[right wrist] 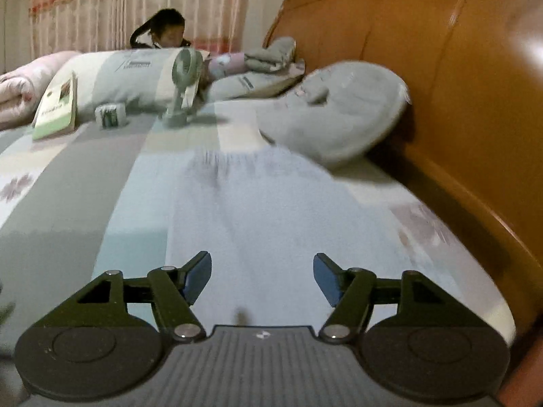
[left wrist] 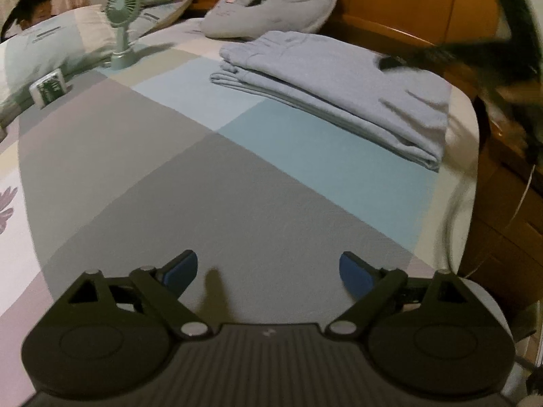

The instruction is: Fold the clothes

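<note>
No legible text anywhere; print on book, small box and pillow, perhaps lettering, too blurred.

left gripper jaws spread wide, nothing between blue pads, angled steeply down, right gripper jaws apart, empty, tilted down more shallowly, seen blurred in left wrist view

Bed w/ patchwork sheet in grey, blue, pink blocks; folded pale-blue garment lies near its right edge; round grey cushion by wooden headboard; small green fan upright; small box, book, pillows at far side.
</note>
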